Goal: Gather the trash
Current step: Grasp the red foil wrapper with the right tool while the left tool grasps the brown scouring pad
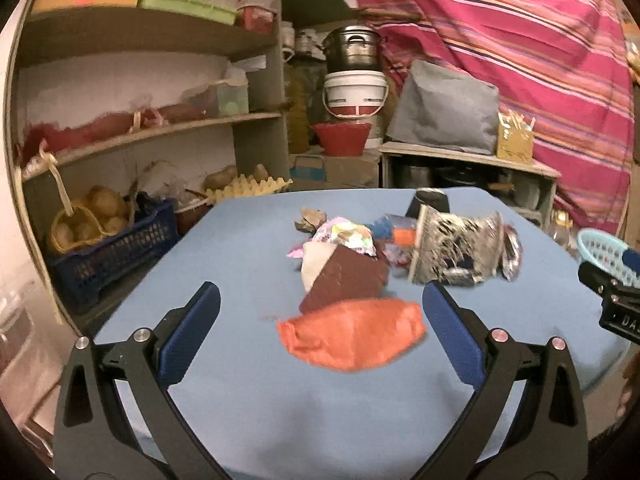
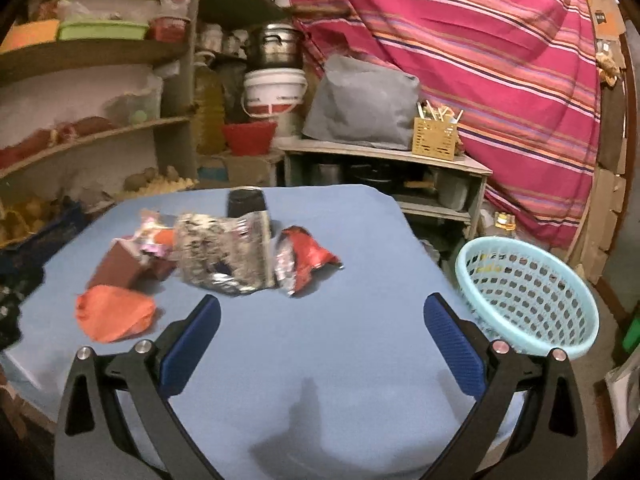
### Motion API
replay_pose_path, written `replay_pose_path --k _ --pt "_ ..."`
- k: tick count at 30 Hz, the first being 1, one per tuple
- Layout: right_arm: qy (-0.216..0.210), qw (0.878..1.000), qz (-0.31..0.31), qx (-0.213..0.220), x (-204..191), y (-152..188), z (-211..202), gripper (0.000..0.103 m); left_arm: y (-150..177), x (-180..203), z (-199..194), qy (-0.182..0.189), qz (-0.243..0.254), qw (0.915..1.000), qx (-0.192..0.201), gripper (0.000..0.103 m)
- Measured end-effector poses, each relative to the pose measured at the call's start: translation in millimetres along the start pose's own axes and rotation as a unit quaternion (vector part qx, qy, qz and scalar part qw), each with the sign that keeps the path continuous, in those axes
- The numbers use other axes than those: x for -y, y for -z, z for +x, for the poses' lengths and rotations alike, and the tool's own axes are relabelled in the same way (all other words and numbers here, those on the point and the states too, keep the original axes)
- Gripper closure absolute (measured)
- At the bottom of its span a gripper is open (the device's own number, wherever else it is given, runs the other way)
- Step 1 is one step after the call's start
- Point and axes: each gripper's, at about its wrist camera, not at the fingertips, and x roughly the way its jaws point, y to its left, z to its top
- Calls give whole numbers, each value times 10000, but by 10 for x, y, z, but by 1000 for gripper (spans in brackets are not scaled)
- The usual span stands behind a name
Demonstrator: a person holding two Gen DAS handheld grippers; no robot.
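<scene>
from the left wrist camera i see my left gripper [image 1: 320, 300] with its jaws spread wide and nothing held; its 2 blue-padded fingers [image 1: 192, 336] frame a crumpled orange cloth-like bag [image 1: 352, 332] lying flat on the light blue tabletop [image 1: 240, 264]. the bag sits between the fingertips, not touching either pad as far as i can tell. at 12 o'clock from the bag, touching its far edge, lies a flat dark brown piece of card [image 1: 344, 280]. beyond that, toward 12 o'clock, is a colourful printed wrapper [image 1: 348, 236], and at 1 o'clock a large crumpled silver and black foil bag [image 1: 456, 248]. a dark upturned cup [image 1: 430, 200] stands behind the foil bag. at 3 o'clock, at the frame edge, part of the right gripper [image 1: 612, 292] shows in front of a pale blue perforated plastic basket [image 1: 604, 252].

from the right wrist camera my right gripper [image 2: 322, 312] is also opened wide and empty, hovering over bare tabletop [image 2: 360, 240]. the trash pile lies at 10 to 11 o'clock: the orange bag [image 2: 114, 314], the brown card [image 2: 120, 268], the foil bag [image 2: 224, 252] and a red and silver crinkled wrapper [image 2: 308, 256] just beside it. the basket [image 2: 528, 292] is at 3 o'clock, tilted, by the table's right edge; whether it rests on the table i cannot tell. it looks empty.

a pink striped cloth [image 2: 460, 40] hangs behind.
</scene>
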Motion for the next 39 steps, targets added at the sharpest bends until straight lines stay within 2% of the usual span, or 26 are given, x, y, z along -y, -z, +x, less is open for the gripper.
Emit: replay_pose_path --k 3,7,14,18,21,28,31,34,35,36,39 --pt "-61 10000 28 -71 33 -107 202 4 -95 -99 232 -66 -270 9995 -137 5" --pt "-77 9997 -91 -224 33 -213 486 4 -188 -71 609 -100 -3 9985 -543 5" --pt "-51 9970 -132 -766 9 -234 950 4 -180 49 1015 125 326 9954 -892 5" --pt "-17 9959 -146 -892 -2 -232 1115 4 -132 112 1169 271 450 9923 -1124 5" --pt "-12 9951 -215 -961 -51 -252 1221 4 -134 157 1263 248 522 9914 -1176 5" --pt "260 9926 -377 -1124 -75 -345 1443 5 -150 229 1420 530 539 9869 -1427 5" --pt "343 9916 -448 -1162 -79 -358 1487 17 -145 191 1487 657 415 9844 -1578 5" --pt "218 9905 -397 -1296 -56 -328 1525 34 -137 148 1548 763 281 9817 -1719 5" --pt "153 9902 -356 -1345 -44 -327 1552 43 -136 142 1563 788 255 9811 -1747 6" --pt "81 9897 -318 -1394 -35 -328 1578 51 -135 135 1574 816 238 9806 -1767 9" --pt "-68 9892 -229 -1447 -14 -336 1627 63 -141 135 1604 862 277 9792 -1814 22"
